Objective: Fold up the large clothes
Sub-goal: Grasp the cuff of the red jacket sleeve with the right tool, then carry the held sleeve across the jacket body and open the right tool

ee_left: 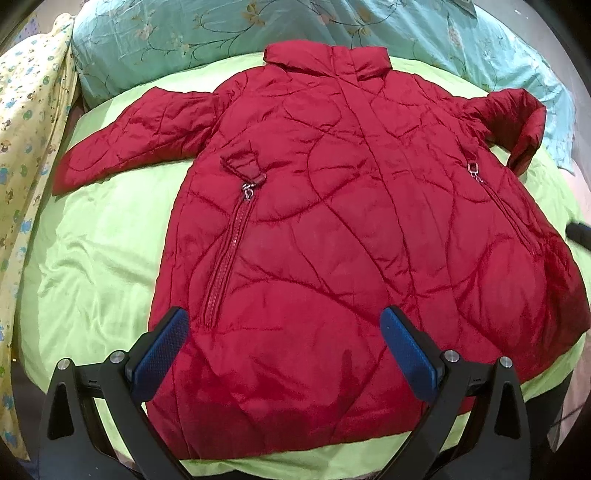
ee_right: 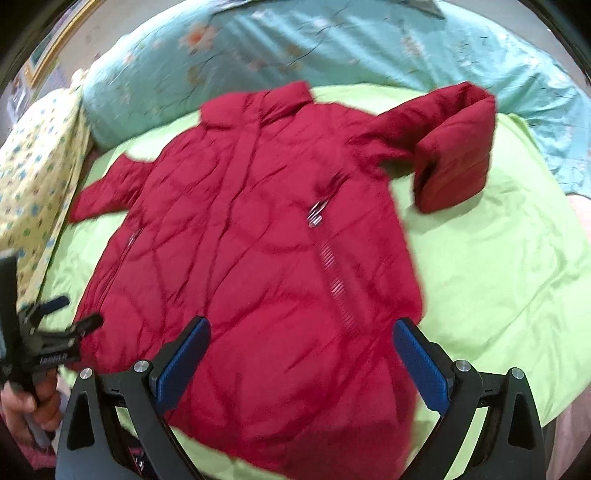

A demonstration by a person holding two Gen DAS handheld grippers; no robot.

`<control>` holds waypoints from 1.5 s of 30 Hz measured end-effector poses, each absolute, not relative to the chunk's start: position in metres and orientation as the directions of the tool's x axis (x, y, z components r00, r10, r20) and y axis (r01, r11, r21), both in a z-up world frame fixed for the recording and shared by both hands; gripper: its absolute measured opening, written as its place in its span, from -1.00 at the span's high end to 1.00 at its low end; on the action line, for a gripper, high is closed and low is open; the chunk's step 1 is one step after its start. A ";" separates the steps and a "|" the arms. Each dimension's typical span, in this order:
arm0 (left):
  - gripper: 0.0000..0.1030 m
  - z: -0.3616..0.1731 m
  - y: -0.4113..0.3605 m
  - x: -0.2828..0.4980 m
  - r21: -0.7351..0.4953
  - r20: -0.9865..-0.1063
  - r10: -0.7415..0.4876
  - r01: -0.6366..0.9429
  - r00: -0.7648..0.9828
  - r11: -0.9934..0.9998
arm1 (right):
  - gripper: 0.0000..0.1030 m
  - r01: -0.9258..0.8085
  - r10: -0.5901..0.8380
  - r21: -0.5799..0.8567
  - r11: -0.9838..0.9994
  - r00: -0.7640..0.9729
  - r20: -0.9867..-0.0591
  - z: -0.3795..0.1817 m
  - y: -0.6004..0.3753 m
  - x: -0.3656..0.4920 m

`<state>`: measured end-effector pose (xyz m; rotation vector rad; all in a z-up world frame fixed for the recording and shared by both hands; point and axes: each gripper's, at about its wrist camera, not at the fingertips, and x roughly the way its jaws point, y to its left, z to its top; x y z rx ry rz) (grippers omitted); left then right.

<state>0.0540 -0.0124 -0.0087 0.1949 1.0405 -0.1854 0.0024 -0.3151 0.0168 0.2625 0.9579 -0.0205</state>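
A red quilted coat (ee_left: 332,221) lies spread flat, front up, on a light green sheet (ee_left: 92,251), collar at the far end. Its left sleeve (ee_left: 125,136) stretches out flat; its right sleeve (ee_left: 517,125) is bent back on itself. My left gripper (ee_left: 284,332) is open and empty, hovering above the coat's hem. My right gripper (ee_right: 301,343) is also open and empty above the hem; the coat (ee_right: 258,258) looks blurred in the right wrist view. The left gripper (ee_right: 74,314) shows at the left edge of that view, held by a hand.
A turquoise floral duvet (ee_left: 258,33) lies bunched past the collar. A yellow patterned cloth (ee_left: 26,129) runs along the left side. The green sheet (ee_right: 498,258) lies to the right of the coat. The bed's near edge lies just below the hem.
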 end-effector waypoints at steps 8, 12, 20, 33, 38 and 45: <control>-1.00 -0.012 -0.016 0.064 0.055 -0.872 -0.073 0.245 0.484 0.968 | -0.94 0.228 -0.026 0.158 0.961 0.641 -0.767 0.031 -0.372 0.043; -1.00 -0.015 -0.018 0.069 0.057 -0.877 -0.070 0.247 0.476 0.967 | -0.91 0.294 -0.075 0.154 0.943 0.641 -0.764 0.028 -0.407 0.070; -1.00 -0.015 -0.028 0.076 0.066 -0.871 -0.071 0.260 0.485 0.963 | -0.74 0.377 -0.145 0.119 0.918 0.601 -0.786 -0.001 -0.447 0.121; -1.00 -0.025 -0.031 0.093 0.054 -0.882 -0.076 0.259 0.465 0.964 | 0.62 0.324 -0.060 0.218 0.920 0.668 -0.742 0.011 -0.463 0.112; -1.00 -0.024 -0.031 0.093 0.039 -0.882 -0.092 0.265 0.463 0.963 | 0.65 0.196 0.047 0.257 0.946 0.704 -0.709 0.042 -0.434 0.109; -1.00 -0.012 -0.025 0.090 -0.006 -0.863 -0.148 0.283 0.483 0.959 | 0.65 -0.026 0.279 0.360 0.933 0.685 -0.673 0.070 -0.376 0.120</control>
